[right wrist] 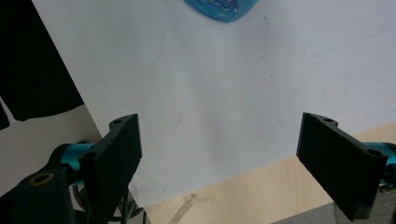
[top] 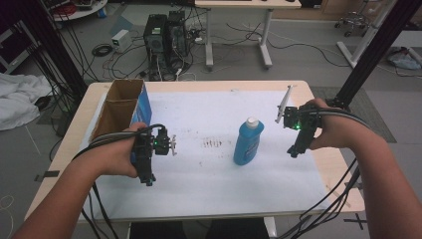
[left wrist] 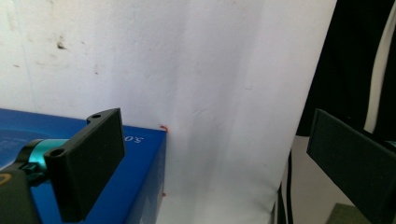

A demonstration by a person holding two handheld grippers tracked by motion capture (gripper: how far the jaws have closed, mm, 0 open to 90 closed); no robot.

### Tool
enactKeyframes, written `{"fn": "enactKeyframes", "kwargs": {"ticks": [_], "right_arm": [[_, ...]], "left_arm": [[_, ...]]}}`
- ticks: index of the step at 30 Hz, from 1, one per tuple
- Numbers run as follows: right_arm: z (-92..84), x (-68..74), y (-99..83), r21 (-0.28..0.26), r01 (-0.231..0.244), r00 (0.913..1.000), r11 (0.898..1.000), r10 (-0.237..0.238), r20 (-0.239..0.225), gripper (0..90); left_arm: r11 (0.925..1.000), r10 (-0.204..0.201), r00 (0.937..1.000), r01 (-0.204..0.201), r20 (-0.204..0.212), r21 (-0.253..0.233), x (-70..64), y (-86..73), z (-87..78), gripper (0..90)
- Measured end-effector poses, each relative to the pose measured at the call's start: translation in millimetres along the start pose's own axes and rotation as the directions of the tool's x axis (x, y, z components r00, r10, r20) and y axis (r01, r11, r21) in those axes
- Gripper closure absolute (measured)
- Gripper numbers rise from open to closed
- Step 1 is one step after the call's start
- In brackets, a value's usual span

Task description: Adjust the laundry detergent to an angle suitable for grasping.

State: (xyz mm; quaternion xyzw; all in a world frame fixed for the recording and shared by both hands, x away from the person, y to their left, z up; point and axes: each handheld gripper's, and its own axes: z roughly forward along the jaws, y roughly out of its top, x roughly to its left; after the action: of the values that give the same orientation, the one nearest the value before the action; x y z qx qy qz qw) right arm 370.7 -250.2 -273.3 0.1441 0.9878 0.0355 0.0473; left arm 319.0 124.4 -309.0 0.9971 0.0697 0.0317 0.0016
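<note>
A blue bottle with a white cap stands upright near the middle of the white sheet. Its base shows at the top of the right gripper view as the blue bottle. An open cardboard box with a blue side stands at the left of the table. My left gripper is held just right of the box, over the sheet's front left. In its own view the left gripper is open and empty, with the blue box beside its left jaw. My right gripper hovers right of the bottle. The right gripper is open and empty.
A brownish stain marks the sheet between the grippers. The wooden table edge lies just beyond the sheet's right border. Behind the table are computer towers, loose cables and a desk. Black frame posts stand at both sides.
</note>
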Motion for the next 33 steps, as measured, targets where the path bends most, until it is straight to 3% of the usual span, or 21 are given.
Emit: {"fn": "enactKeyframes", "kwargs": {"ticks": [5, 11, 12, 13, 15, 16, 17, 18, 19, 21, 22, 24, 25, 27, 28, 29, 30, 31, 32, 33], "right_arm": [[-0.4, 0.5, 1.7, -0.003, 0.011, 0.9999, 1.000, -0.011, 0.002, 13.3], [0.5, 0.3, 2.4, -0.002, 0.013, 0.9999, 1.000, -0.013, 0.002, 13.3], [0.5, 0.3, 2.4, -0.002, 0.013, 0.9999, 1.000, -0.013, 0.002, 13.3], [0.2, 0.5, 1.6, 0.001, 0.003, 1.0000, 1.000, -0.003, 0.001, 13.3], [0.5, 0.2, 0.8, 0.002, 0.004, 1.0000, 1.000, -0.004, 0.001, 13.3], [0.5, 0.2, 0.8, 0.002, 0.004, 1.0000, 1.000, -0.004, 0.001, 13.3], [0.6, 0.3, 0.6, 0.003, 0.001, 1.0000, 1.000, -0.001, 0.001, 13.3], [0.9, -0.3, -0.2, 0.003, 0.004, 1.0000, 1.000, -0.004, 0.002, 13.3], [0.9, -0.2, -0.2, 0.003, 0.002, 1.0000, 1.000, -0.003, 0.002, 13.3], [1.0, -0.2, 0.1, 0.000, 0.005, 1.0000, 1.000, -0.005, 0.000, 13.3], [0.8, 0.4, 0.5, 0.004, 0.000, 1.0000, 1.000, 0.000, 0.000, 13.3], [1.1, 0.8, 0.7, 0.002, -0.001, 1.0000, 1.000, 0.001, 0.001, 13.3], [1.1, 0.9, 0.8, 0.006, -0.002, 1.0000, 1.000, 0.002, -0.001, 13.3], [1.2, 0.7, 0.2, 0.004, 0.000, 1.0000, 1.000, 0.000, 0.000, 13.3], [1.2, 0.7, 0.2, 0.004, 0.000, 1.0000, 1.000, 0.000, 0.000, 13.3], [1.1, 0.8, -0.3, 0.004, 0.000, 1.0000, 1.000, 0.000, -0.001, 13.3], [1.1, 0.8, -0.3, 0.004, 0.000, 1.0000, 1.000, 0.000, -0.001, 13.3], [1.0, 1.2, -2.0, 0.002, 0.005, 1.0000, 1.000, -0.005, 0.000, 13.3], [1.0, 1.4, -2.9, 0.003, 0.001, 1.0000, 1.000, -0.001, -0.002, 13.3], [1.0, 1.4, -2.9, 0.003, 0.001, 1.0000, 1.000, -0.001, -0.002, 13.3]], "left_arm": [[0.9948, -0.014, 0.9999, 0.013, -0.006, -0.101, -0.3, 1.1, -6.4, 4.4], [0.9686, -0.084, 0.9946, 0.096, 0.062, -0.230, 4.0, -1.6, -12.0, 4.4], [0.9686, -0.084, 0.9946, 0.096, 0.062, -0.230, 4.0, -1.6, -12.0, 4.4], [0.9502, -0.105, 0.9914, 0.123, 0.077, -0.286, 6.2, -3.1, -14.5, 4.3], [0.9384, -0.109, 0.9904, 0.131, 0.084, -0.320, 7.6, -4.0, -16.3, 4.4], [0.9384, -0.109, 0.9904, 0.131, 0.084, -0.320, 7.6, -4.0, -16.3, 4.4], [0.9186, -0.130, 0.9884, 0.150, 0.079, -0.365, 8.3, -4.4, -18.3, 4.4], [0.9106, -0.137, 0.9875, 0.157, 0.078, -0.382, 8.5, -4.5, -19.2, 4.4], [0.8979, -0.148, 0.9856, 0.169, 0.082, -0.407, 9.2, -4.5, -20.3, 4.4], [0.8696, -0.158, 0.9841, 0.178, 0.081, -0.461, 9.7, -4.3, -21.9, 4.4], [0.8502, -0.170, 0.9819, 0.189, 0.083, -0.491, 10.0, -3.8, -22.4, 4.4], [0.8502, -0.170, 0.9819, 0.189, 0.083, -0.491, 10.0, -3.8, -22.4, 4.3], [0.7939, -0.214, 0.9727, 0.227, 0.091, -0.564, 10.5, -0.4, -21.4, 4.4], [0.7654, -0.233, 0.9677, 0.244, 0.097, -0.596, 10.9, 2.0, -20.9, 4.4], [0.7654, -0.233, 0.9677, 0.244, 0.097, -0.596, 10.9, 2.0, -20.9, 4.4], [0.7537, -0.240, 0.9646, 0.256, 0.109, -0.605, 11.7, 3.6, -20.1, 4.4], [0.7537, -0.240, 0.9646, 0.256, 0.109, -0.605, 11.7, 3.6, -20.1, 4.4], [0.7291, -0.266, 0.9582, 0.272, 0.106, -0.628, 12.1, 8.8, -19.5, 4.4], [0.7189, -0.272, 0.9560, 0.278, 0.110, -0.637, 12.8, 10.5, -19.8, 4.4], [0.7189, -0.272, 0.9560, 0.278, 0.110, -0.637, 12.8, 10.5, -19.8, 4.4]]}}
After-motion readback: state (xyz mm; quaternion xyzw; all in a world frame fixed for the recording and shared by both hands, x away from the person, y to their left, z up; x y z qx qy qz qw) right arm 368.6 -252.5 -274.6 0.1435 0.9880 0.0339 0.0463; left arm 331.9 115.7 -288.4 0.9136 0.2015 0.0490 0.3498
